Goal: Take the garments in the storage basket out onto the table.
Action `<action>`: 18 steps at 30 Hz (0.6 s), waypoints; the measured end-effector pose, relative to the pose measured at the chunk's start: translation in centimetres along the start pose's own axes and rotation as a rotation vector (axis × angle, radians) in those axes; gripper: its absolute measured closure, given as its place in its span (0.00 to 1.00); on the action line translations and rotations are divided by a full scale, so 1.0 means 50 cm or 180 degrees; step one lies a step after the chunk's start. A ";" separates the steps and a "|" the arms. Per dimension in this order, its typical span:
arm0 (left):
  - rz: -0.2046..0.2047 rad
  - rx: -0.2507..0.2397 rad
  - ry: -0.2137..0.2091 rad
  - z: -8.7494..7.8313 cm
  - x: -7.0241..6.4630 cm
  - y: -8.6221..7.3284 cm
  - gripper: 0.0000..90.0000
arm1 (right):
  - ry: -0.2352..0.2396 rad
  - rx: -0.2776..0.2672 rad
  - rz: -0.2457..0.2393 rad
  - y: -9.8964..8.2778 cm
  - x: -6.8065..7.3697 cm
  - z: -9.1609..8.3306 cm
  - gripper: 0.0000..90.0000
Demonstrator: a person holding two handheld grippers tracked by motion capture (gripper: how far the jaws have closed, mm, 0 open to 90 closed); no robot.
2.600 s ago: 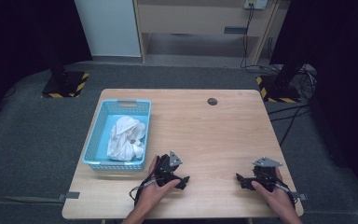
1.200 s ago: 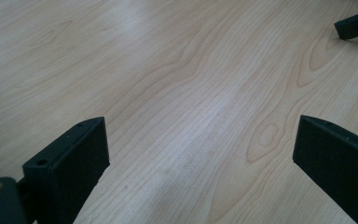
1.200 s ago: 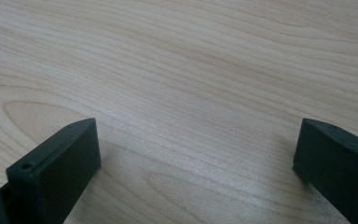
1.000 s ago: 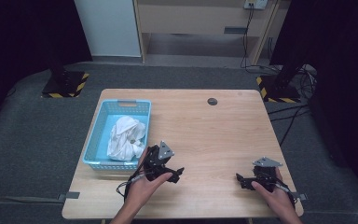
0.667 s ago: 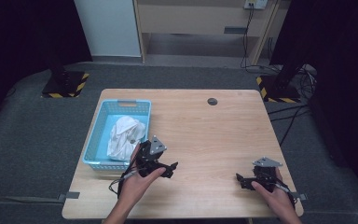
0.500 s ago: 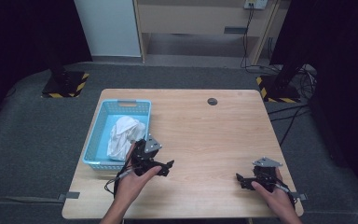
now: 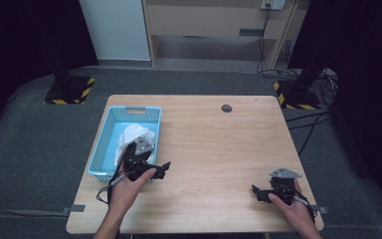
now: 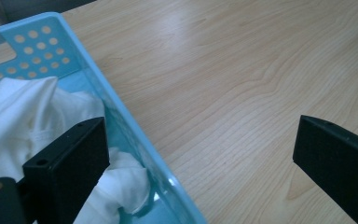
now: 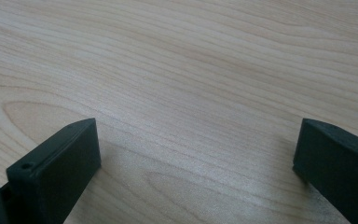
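Over the near right corner of the blue basket (image 7: 107, 149), in the high view, the left tool (image 7: 151, 169) was held with its jaws spread, nothing between them. The white cloth (image 7: 132, 137) was seen bunched inside the basket, towards its right wall. The right tool (image 7: 259, 194) was rested low at the near right of the worktop (image 7: 219, 144), jaws likewise apart and empty. For the reach to go well, it was judged that the left tool should be swung further over the basket, so that both jaws would drop inside the wall rather than astride it. The folds beneath that hand were covered.

Along the left gripper view, the basket wall (image 8: 135, 140) was seen running between the two jaws: one jaw over the cloth (image 8: 32, 116), the other over bare wood. A raised fold near the top of the heap was judged the best thing to pinch. The lower cloth was cut off by the frame edge.

From the right gripper view, plain worktop (image 9: 191, 70) was shown between wide jaws; whether they touched the wood could not be told.
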State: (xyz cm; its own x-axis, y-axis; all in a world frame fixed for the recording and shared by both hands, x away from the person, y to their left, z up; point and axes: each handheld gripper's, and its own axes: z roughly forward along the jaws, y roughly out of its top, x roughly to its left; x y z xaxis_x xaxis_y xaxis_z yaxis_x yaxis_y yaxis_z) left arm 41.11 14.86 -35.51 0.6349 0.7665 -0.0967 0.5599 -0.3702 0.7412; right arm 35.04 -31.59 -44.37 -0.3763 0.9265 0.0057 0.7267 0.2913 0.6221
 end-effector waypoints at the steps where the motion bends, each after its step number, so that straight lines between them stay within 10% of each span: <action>1: -0.0013 0.0000 0.0003 -0.002 0.004 -0.001 0.03 | 0.0000 0.0000 0.0001 0.000 0.000 0.000 0.00; 18: -0.0093 0.0047 0.0084 -0.017 0.045 -0.012 0.03 | 0.0001 0.0000 0.0002 0.000 0.000 0.000 0.00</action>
State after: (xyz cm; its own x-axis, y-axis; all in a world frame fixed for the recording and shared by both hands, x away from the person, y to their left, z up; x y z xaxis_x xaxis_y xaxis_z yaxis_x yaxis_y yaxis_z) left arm 41.76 17.24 -35.59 0.6041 0.7905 -0.1005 0.5859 -0.3551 0.7285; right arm 35.04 -31.58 -44.37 -0.3759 0.9267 0.0063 0.7270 0.2906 0.6221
